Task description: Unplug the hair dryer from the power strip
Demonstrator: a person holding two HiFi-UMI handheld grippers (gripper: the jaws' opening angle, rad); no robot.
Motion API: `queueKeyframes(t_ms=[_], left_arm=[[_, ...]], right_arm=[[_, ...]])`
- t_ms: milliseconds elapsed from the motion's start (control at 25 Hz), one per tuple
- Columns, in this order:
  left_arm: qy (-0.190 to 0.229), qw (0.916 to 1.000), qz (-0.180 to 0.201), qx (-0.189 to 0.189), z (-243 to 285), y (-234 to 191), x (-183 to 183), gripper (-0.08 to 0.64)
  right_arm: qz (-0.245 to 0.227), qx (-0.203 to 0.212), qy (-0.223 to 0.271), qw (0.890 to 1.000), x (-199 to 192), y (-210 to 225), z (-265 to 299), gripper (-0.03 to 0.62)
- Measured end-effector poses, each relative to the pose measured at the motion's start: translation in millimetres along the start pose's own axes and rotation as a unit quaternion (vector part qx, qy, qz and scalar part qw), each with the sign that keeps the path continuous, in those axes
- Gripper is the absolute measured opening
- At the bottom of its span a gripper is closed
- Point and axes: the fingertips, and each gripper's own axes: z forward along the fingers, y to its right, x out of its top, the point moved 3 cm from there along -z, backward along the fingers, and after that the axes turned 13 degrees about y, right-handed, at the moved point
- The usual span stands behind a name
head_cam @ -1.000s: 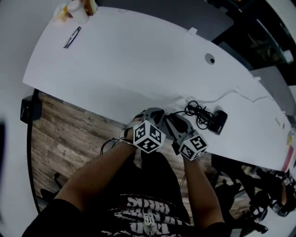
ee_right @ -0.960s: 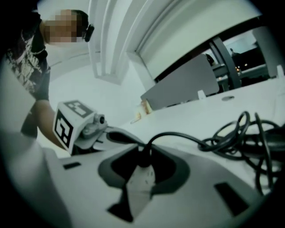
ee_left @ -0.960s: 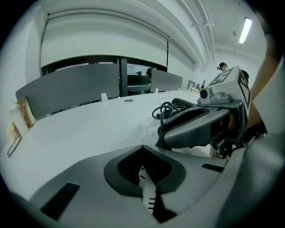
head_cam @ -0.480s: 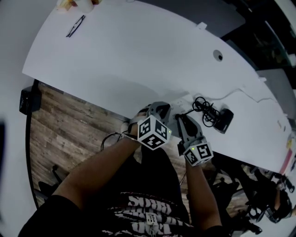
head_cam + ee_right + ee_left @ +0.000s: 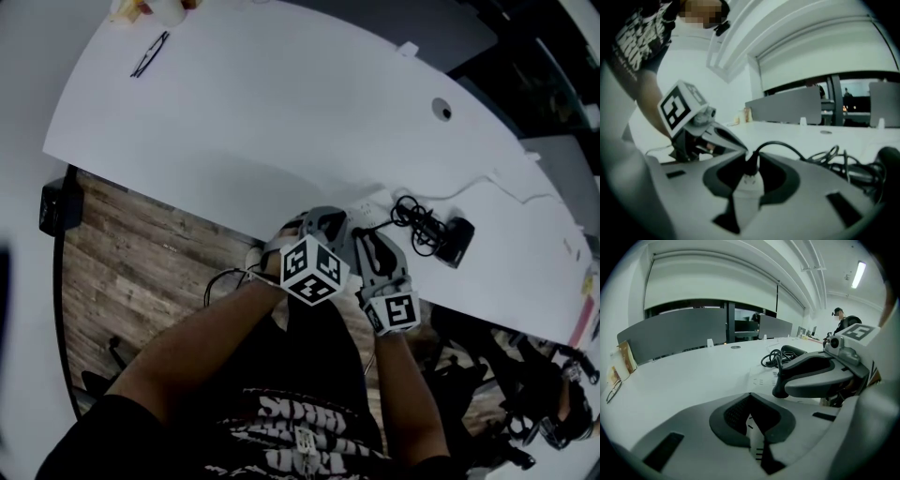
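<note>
A white power strip point(image 5: 364, 212) lies near the table's front edge, with a black hair dryer point(image 5: 459, 242) and its coiled cord point(image 5: 415, 223) to its right. My left gripper point(image 5: 319, 223) is shut on the strip's near end, and a white sliver of the strip shows between its jaws point(image 5: 752, 427). My right gripper point(image 5: 367, 236) stands beside it, over the strip. Its jaws have just been opening a little, and they still hold the black plug point(image 5: 751, 165). The cord point(image 5: 787, 146) arcs away from the plug toward the dryer point(image 5: 887, 158).
Eyeglasses point(image 5: 150, 53) and small packets point(image 5: 155, 9) lie at the table's far left. A cable hole point(image 5: 442, 112) sits at mid table, and a thin white cable point(image 5: 487, 184) runs off right. A black box point(image 5: 54, 204) is on the wooden floor. Grey partitions point(image 5: 670, 336) stand behind the table.
The right gripper has rolled about its own axis and shifted slightly, so its marker cube shows a different face. The left gripper has held still on the strip.
</note>
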Motion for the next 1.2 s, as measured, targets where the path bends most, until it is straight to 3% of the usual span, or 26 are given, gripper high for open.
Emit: queueKeyframes(t_ms=[200, 440, 680, 920, 1200], left_arm=[[-0.01, 0.9999, 0.007, 0.002, 0, 0, -4, 0.025], [-0.032, 0.9993, 0.006, 0.016, 4, -2, -7, 0.025], [-0.045, 0.9985, -0.026, 0.02, 6, -5, -9, 0.025], [-0.046, 0.9983, -0.019, 0.028, 8, -4, -11, 0.025], [-0.047, 0.9984, -0.027, 0.017, 8, -3, -13, 0.025]], right_arm=[[-0.115, -0.009, -0.007, 0.993, -1, -13, -1, 0.109], [-0.172, -0.025, -0.022, 0.985, -2, -23, 10, 0.109], [-0.136, -0.045, -0.026, 0.989, -10, -20, 0, 0.112], [-0.109, -0.053, -0.048, 0.992, -11, -16, 12, 0.114], [-0.118, -0.043, -0.084, 0.988, -16, -15, 6, 0.114]])
